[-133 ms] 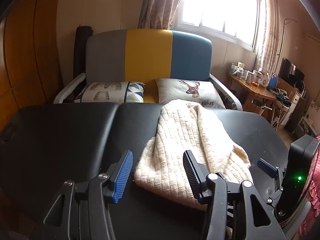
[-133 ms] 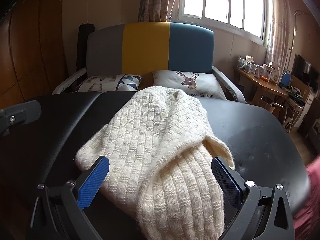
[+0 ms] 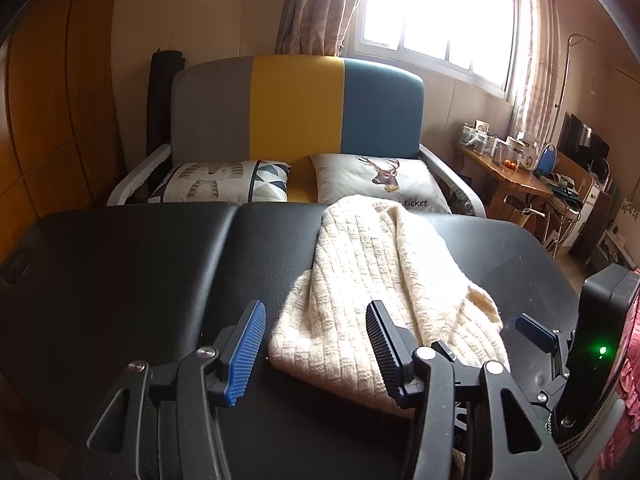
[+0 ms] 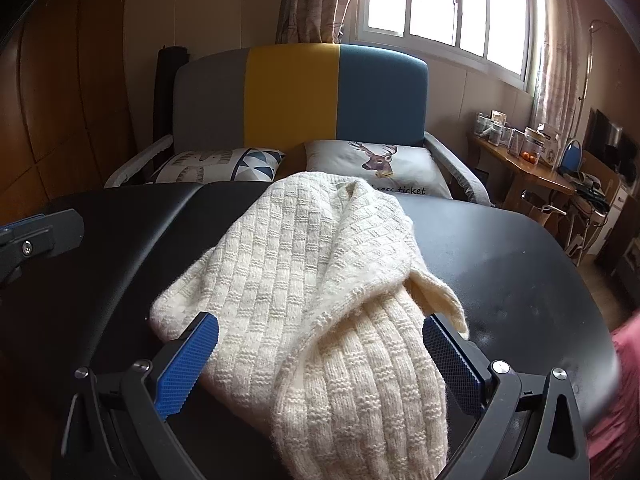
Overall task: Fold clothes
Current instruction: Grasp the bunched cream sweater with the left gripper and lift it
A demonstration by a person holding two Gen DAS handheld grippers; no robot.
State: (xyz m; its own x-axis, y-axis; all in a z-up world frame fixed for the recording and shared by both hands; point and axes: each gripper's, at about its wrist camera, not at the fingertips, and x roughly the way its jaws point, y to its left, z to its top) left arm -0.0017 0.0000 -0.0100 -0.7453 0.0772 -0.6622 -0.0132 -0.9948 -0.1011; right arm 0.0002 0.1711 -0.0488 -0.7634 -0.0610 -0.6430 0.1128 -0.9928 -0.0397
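From the left wrist view, the left gripper hung low over the black padded table with its jaws released, the near left corner of the cream knitted sweater lying in the gap between the blue pads though neither pad pressed it; the sweater lay lengthwise along the right half of the table, already narrowed into a long strip with one side lapped over the other, its far end near the table's far edge in front of the sofa and its two cushions; the right gripper showed at the right edge of this view, just beside the sweater's near right flap. From the right wrist view, the right gripper was spread wide, its jaws holding nothing, straddling the near end of the sweater where a ribbed fold crossed over the body and a loose flap poked out to the right; the tip of the left gripper sat at the left edge, apart from the cloth. Such a strip fits either a fold half made or one just laid down, so I would judge only that any grip taken here should catch every layer at the near corners, both sides level, so the knit does not slide or twist. No bin, basket or other container for clothes was in view; the jars on the side desk were too small to read.
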